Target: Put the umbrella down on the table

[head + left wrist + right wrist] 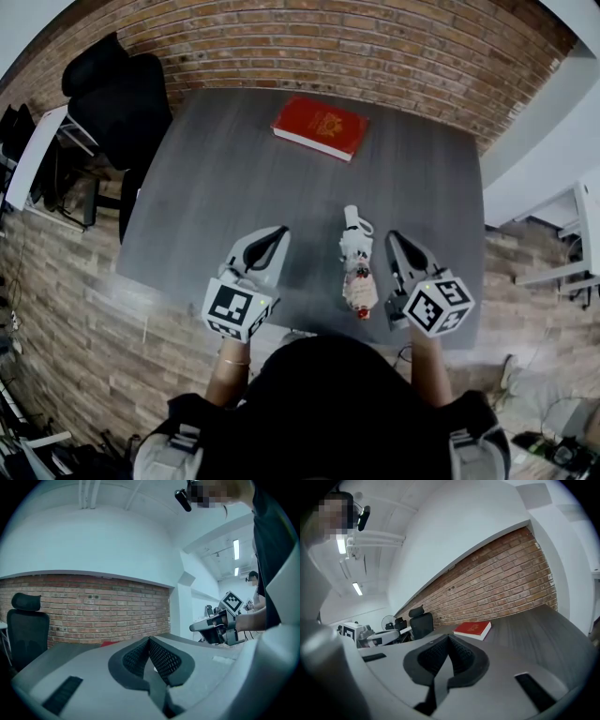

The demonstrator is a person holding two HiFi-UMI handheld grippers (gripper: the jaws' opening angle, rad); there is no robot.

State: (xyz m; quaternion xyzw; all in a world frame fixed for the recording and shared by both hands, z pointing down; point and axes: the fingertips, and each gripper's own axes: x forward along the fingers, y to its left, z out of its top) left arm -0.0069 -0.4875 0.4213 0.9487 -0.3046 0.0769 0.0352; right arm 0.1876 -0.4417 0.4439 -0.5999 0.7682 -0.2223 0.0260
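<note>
On the grey table (216, 178), the folded umbrella (357, 272) lies flat near the front edge, its pale end aimed at the red book (320, 127) on the far side. It sits between the two grippers, just beside the right gripper (394, 240), and there's a sliver of tabletop between them, so no contact. The left gripper (278, 234) is out on the other side, well apart from the umbrella. Both tools are closed right up, jaws tip to tip. Each gripper view shows the ribbed pads meeting with nothing caught between them. Both are held over the near half of the table, pointing toward the brick wall (375, 47). A black chair (117, 103) stands off the table's far left corner.
</note>
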